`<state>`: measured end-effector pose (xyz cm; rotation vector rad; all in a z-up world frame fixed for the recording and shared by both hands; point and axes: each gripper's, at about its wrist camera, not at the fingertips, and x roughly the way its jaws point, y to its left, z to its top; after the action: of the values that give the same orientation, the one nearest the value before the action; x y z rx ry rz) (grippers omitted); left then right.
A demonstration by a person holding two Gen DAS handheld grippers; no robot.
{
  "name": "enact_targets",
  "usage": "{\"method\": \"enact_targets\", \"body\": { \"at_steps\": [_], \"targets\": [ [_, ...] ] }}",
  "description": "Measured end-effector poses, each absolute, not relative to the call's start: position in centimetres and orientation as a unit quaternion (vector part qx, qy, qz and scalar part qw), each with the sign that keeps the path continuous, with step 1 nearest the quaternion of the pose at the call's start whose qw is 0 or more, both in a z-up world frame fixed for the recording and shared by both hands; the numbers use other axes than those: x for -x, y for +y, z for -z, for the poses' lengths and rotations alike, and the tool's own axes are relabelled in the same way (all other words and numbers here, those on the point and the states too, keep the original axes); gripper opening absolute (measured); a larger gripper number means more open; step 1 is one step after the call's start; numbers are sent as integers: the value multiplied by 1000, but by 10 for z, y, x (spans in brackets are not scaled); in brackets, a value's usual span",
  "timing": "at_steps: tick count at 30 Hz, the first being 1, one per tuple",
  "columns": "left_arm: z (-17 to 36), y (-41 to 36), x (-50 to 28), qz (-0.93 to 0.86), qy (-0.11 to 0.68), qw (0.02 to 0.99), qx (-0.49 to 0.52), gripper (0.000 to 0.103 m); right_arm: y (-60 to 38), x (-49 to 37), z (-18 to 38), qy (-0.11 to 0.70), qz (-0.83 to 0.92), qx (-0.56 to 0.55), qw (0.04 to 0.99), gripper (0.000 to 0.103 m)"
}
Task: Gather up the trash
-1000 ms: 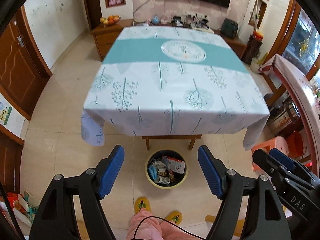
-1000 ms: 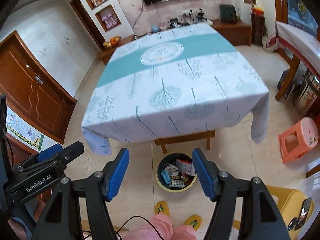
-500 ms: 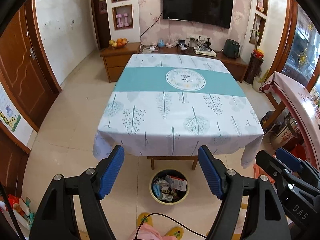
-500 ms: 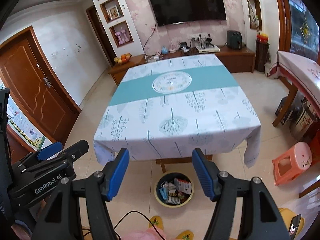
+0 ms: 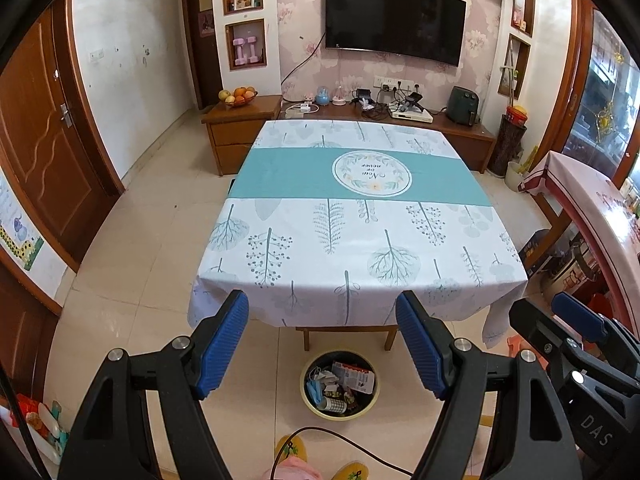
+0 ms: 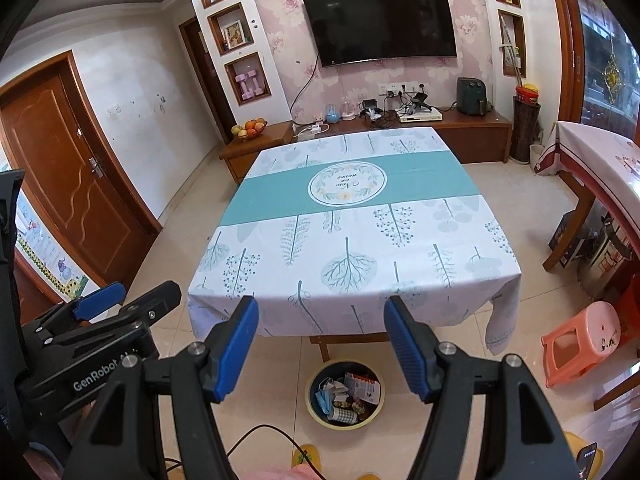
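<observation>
A round yellow-rimmed trash bin [image 5: 305, 380] stands on the floor at the table's near edge, holding several pieces of trash: wrappers, a blue mask, a small box [image 5: 354, 376]. It also shows in the right wrist view [image 6: 309, 392]. My left gripper [image 5: 322, 340] is open and empty, held above the bin. My right gripper [image 6: 322, 340] is open and empty, beside the left one. The table [image 5: 360, 232] has a white and teal tree-print cloth with nothing on it.
A pink plastic stool [image 6: 580, 340] stands right of the table. A second covered table [image 6: 600, 168] is at the far right. A wooden sideboard [image 5: 360, 128] with fruit and electronics lines the back wall. A brown door [image 6: 68, 168] is at the left. Slippered feet [image 5: 292, 452] show below.
Both grippers have risen and tilted up: the table and bin have moved down and away in view, and the back wall and TV now show. Both stay open and empty.
</observation>
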<state>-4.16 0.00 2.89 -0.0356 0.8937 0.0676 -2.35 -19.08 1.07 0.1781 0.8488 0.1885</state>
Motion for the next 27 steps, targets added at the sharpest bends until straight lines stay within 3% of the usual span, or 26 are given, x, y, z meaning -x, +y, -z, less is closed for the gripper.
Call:
{"method": "enact_targets", "body": {
  "at_steps": [27],
  "targets": [
    [-32,-5,36,-31,427,903,15,75,-187,17,-14,404,-94,-76,907,66]
  ]
}}
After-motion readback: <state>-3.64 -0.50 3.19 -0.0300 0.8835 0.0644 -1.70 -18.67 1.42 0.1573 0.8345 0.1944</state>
